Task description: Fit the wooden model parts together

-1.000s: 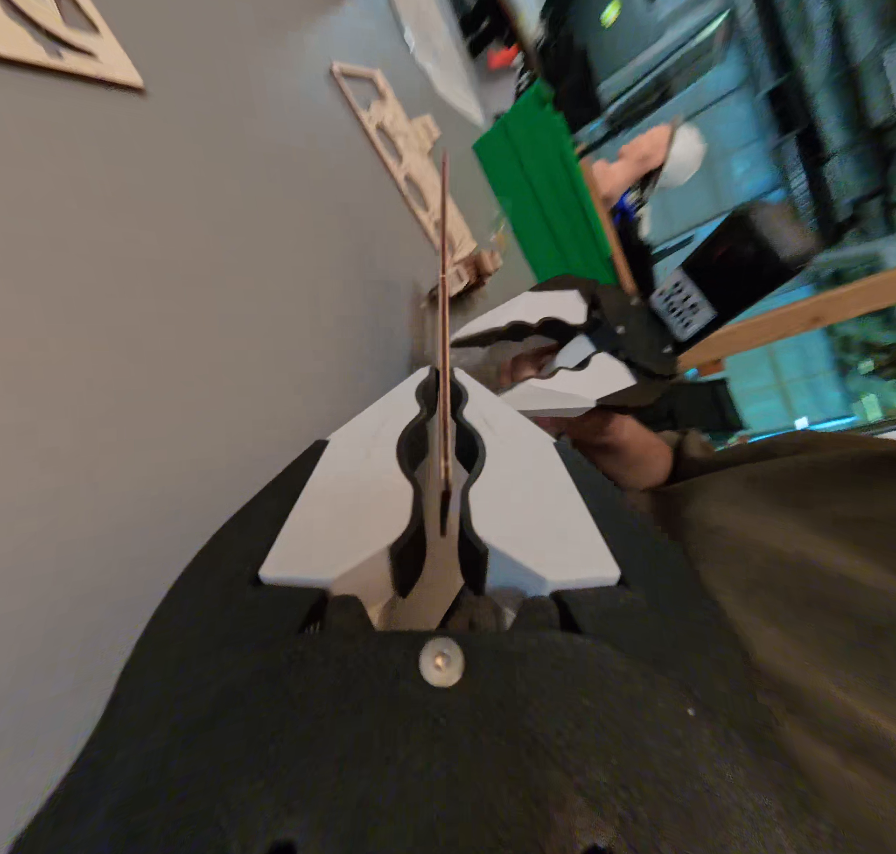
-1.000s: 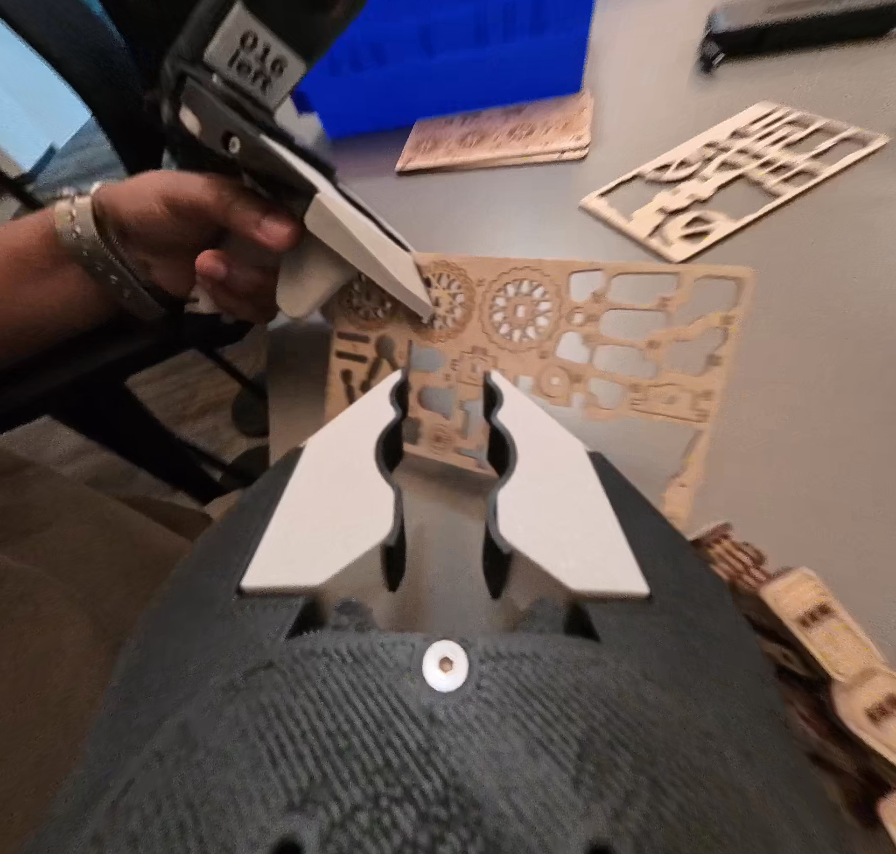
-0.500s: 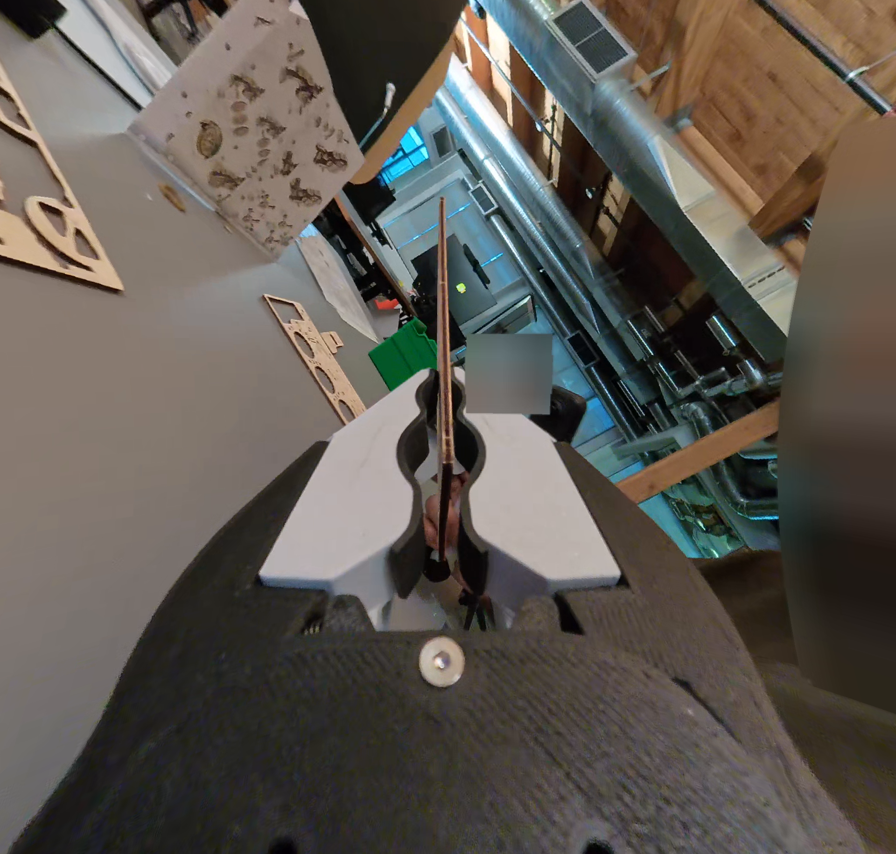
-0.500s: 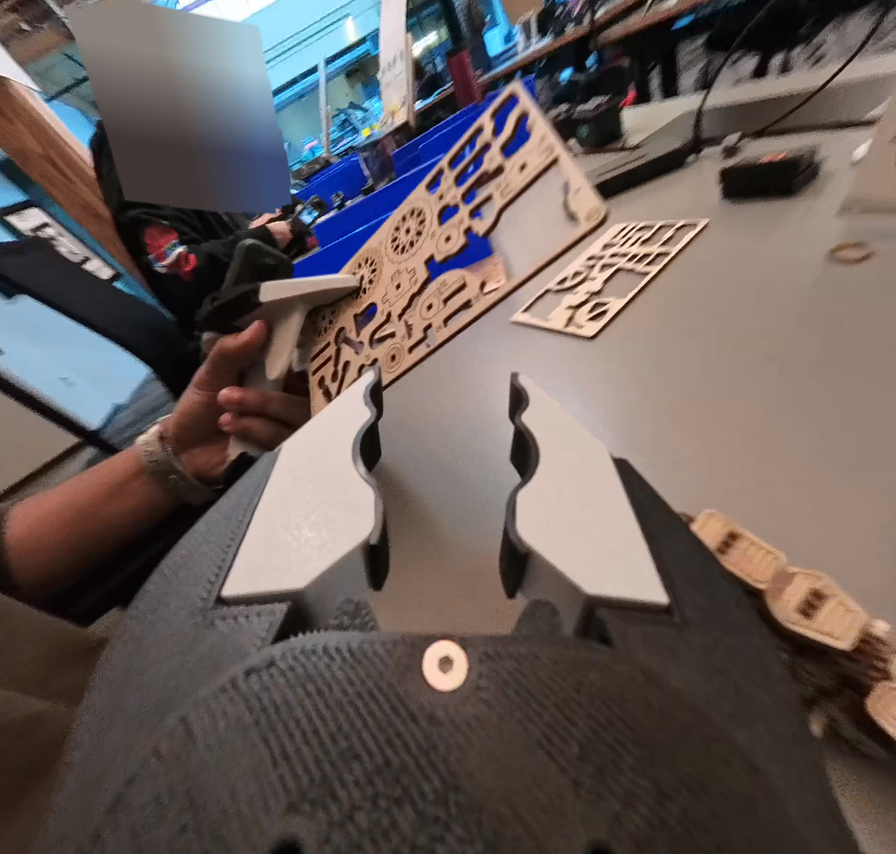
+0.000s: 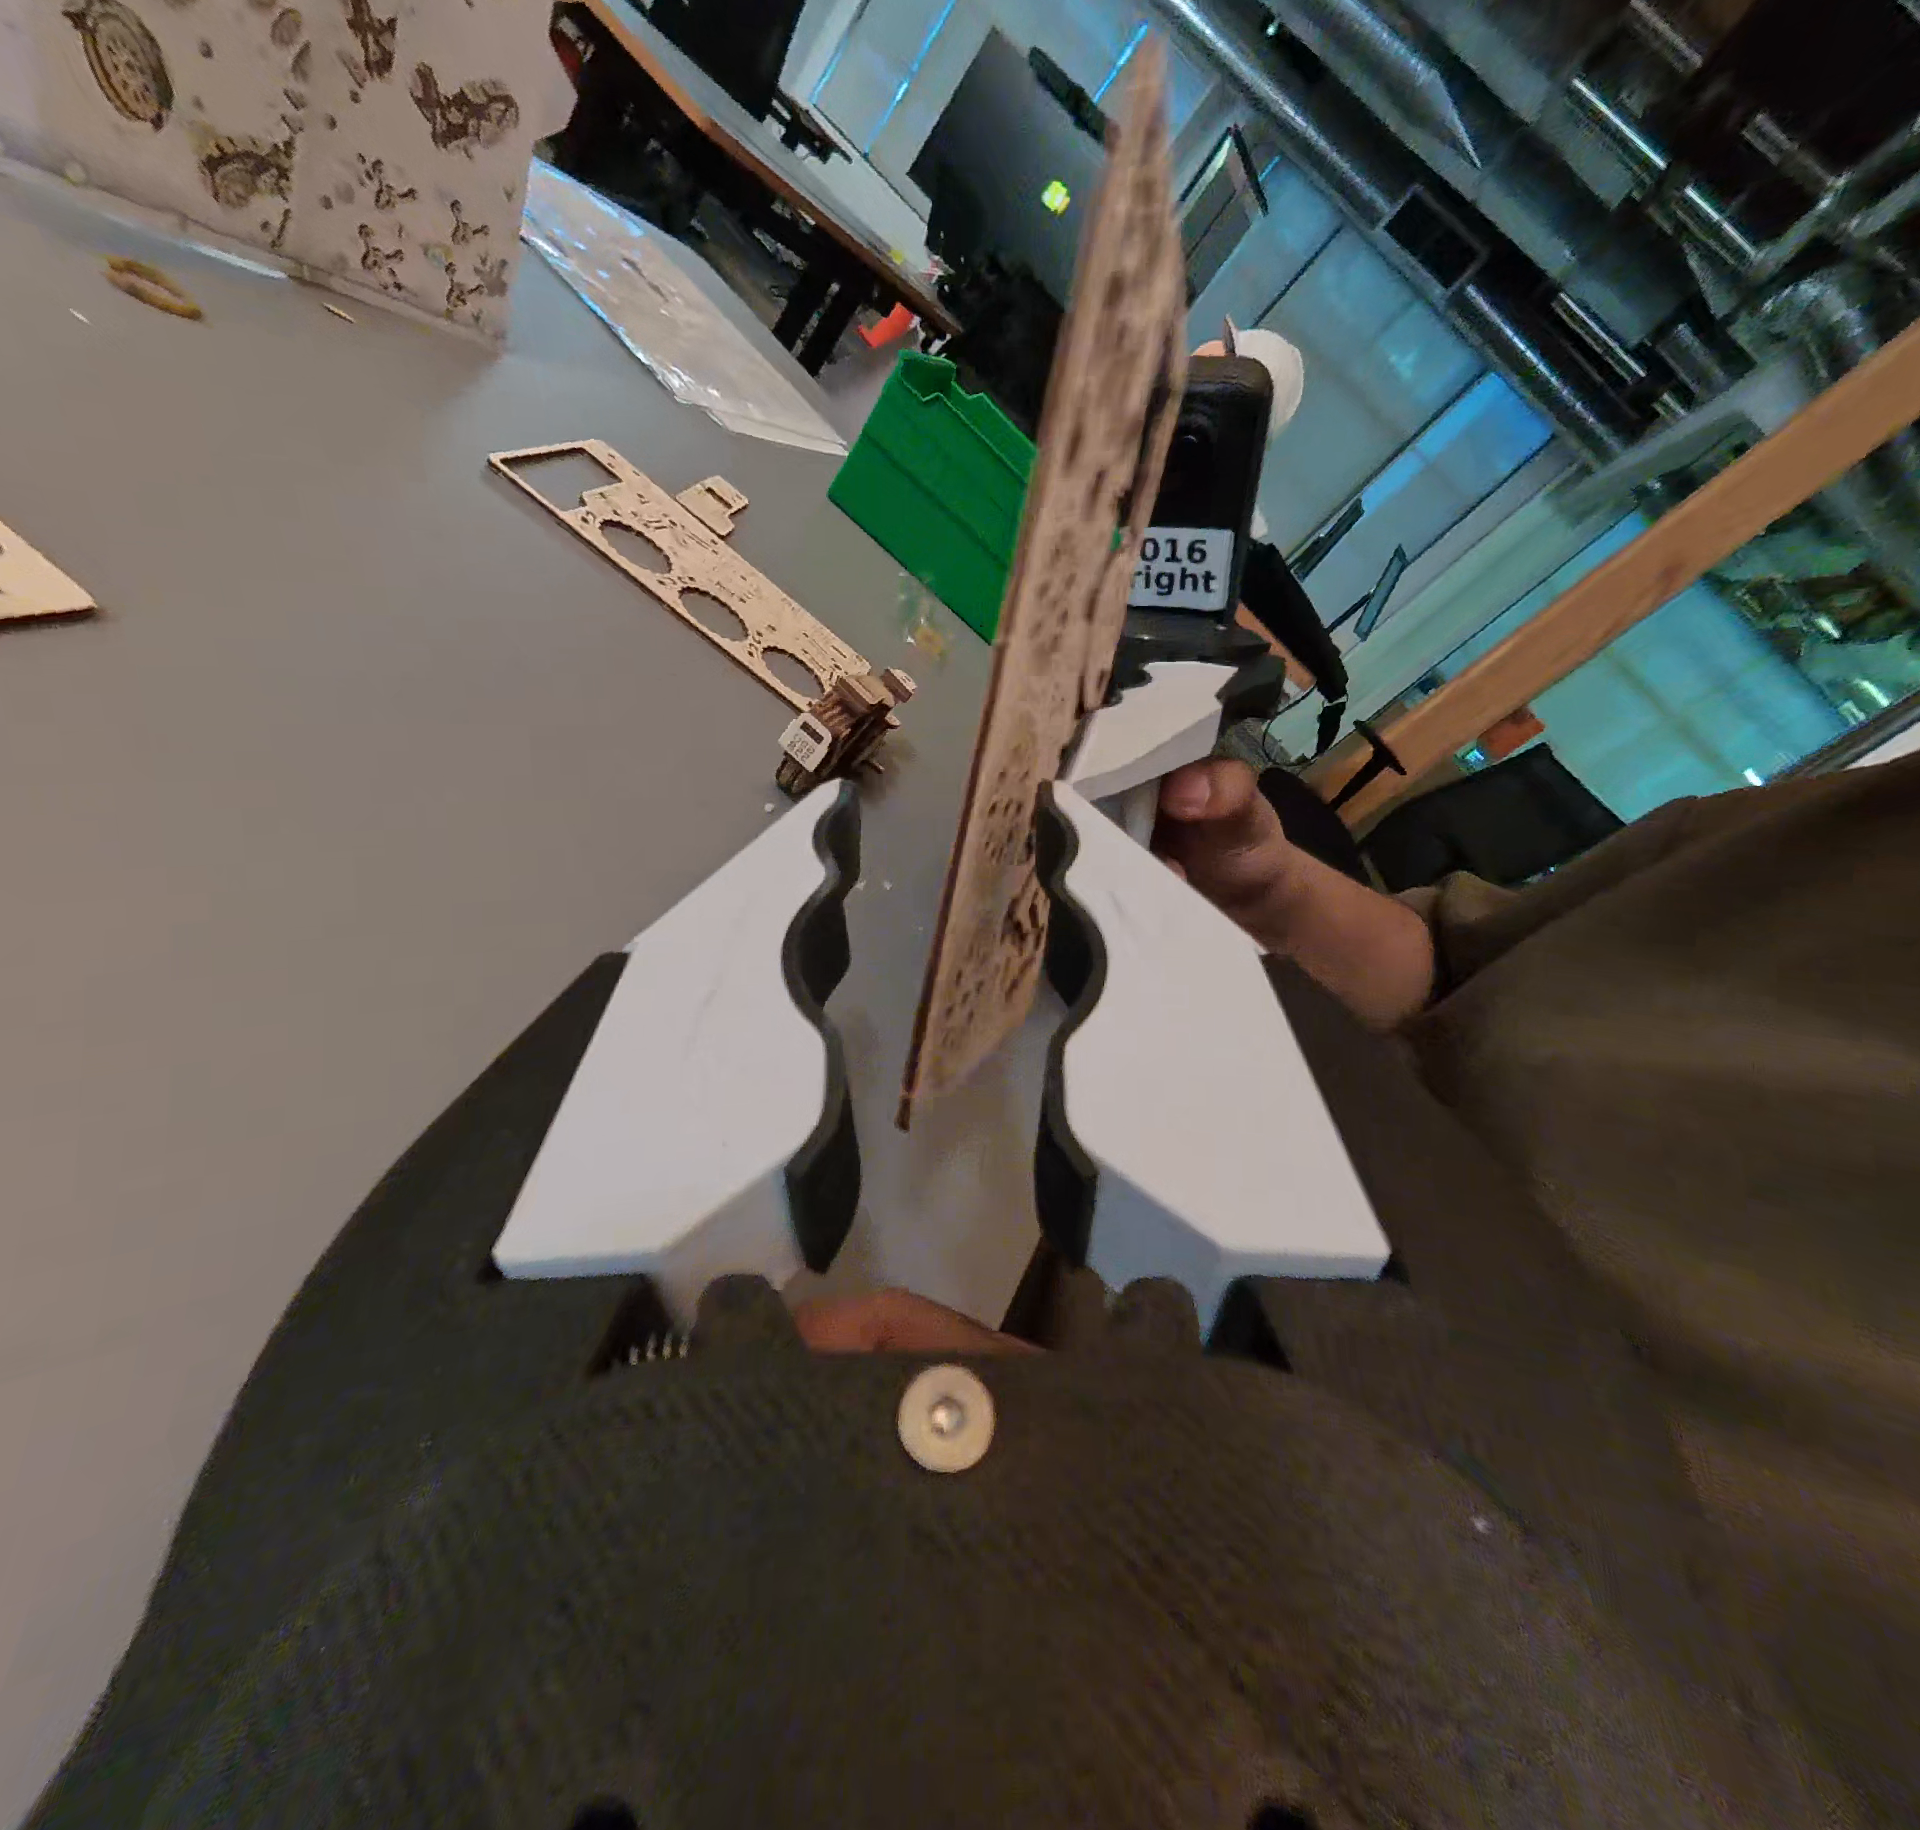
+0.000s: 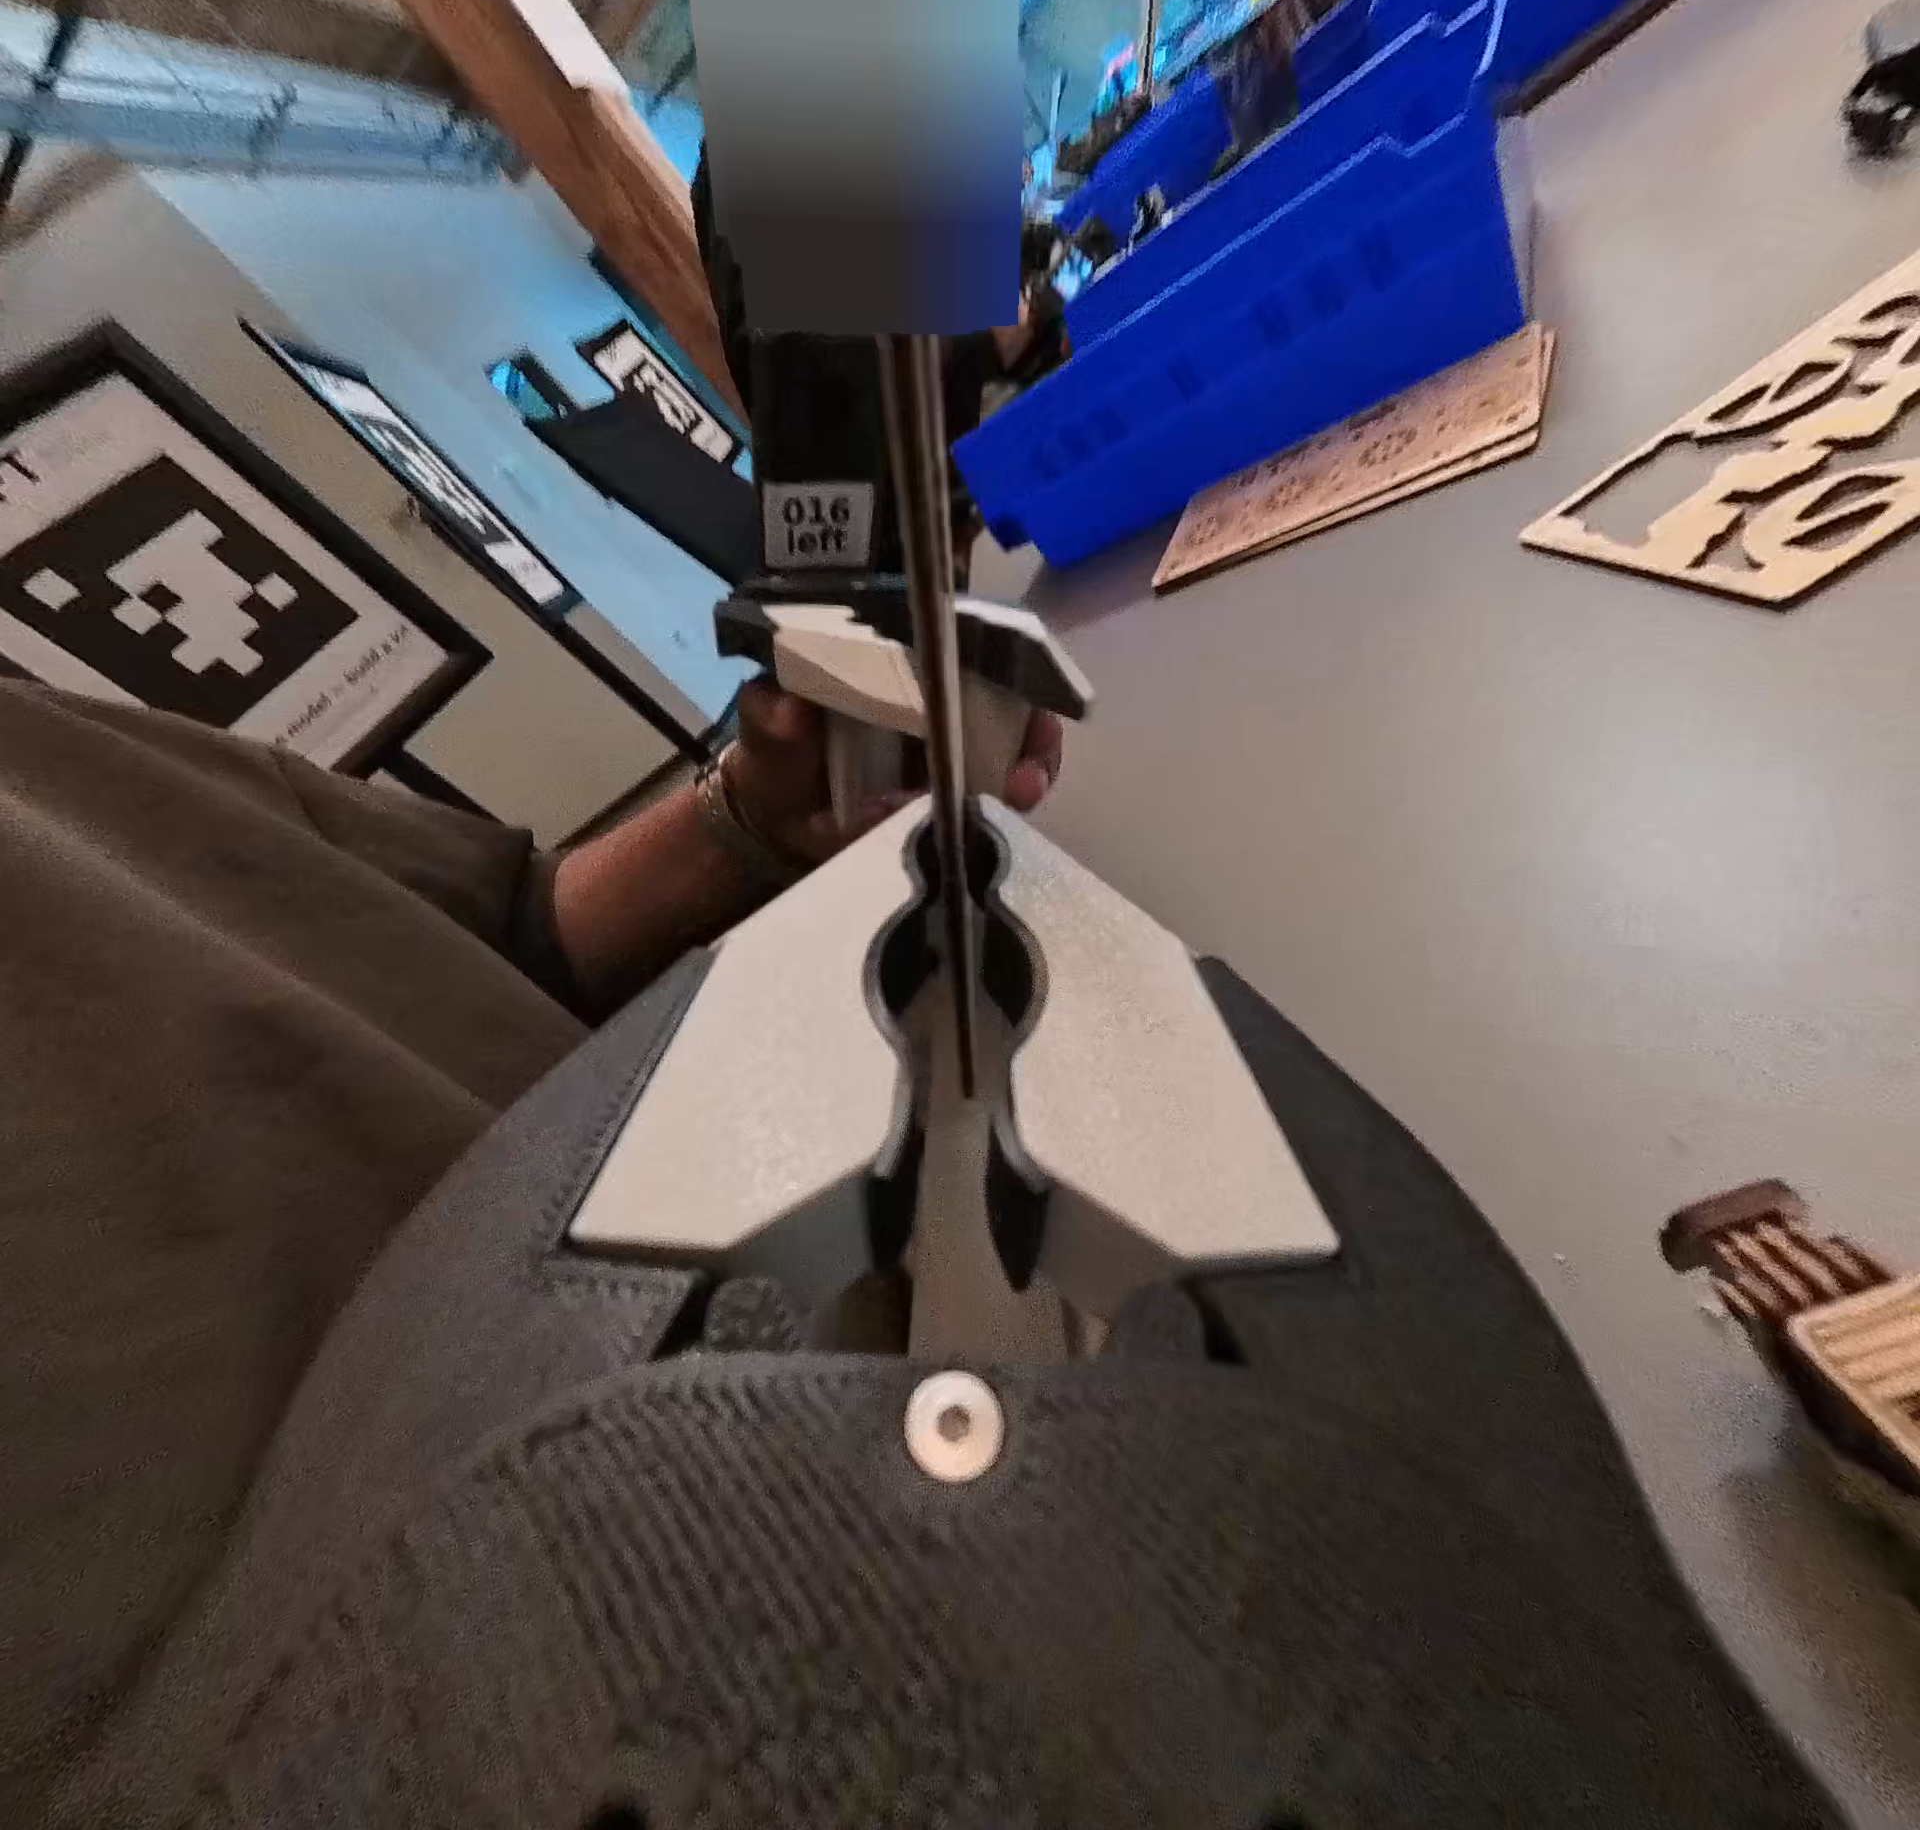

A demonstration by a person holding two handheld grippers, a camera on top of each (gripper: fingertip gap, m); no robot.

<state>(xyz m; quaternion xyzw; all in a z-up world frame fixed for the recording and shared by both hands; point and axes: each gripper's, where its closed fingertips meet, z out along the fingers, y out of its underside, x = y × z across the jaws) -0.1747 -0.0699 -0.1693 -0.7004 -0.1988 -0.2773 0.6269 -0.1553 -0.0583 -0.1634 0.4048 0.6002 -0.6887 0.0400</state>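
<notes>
Wooden sheet (image 5: 1081, 554) held upright, clear of grey counter (image 5: 260, 845). Clamped edge-on by right gripper (image 6: 951, 850). Left gripper (image 5: 945, 824) spread wide, sheet edge seen between fingers, gap on left side. Part-built model (image 5: 842, 731) lying nearby.

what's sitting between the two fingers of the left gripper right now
The wooden parts sheet, seen edge-on in the left wrist view, stands between the open left gripper fingers, near the right-hand one.

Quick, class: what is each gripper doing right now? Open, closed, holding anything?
Left gripper: jaws open, the wooden parts sheet loose between them.
Right gripper: jaws closed on the sheet's edge.
</notes>
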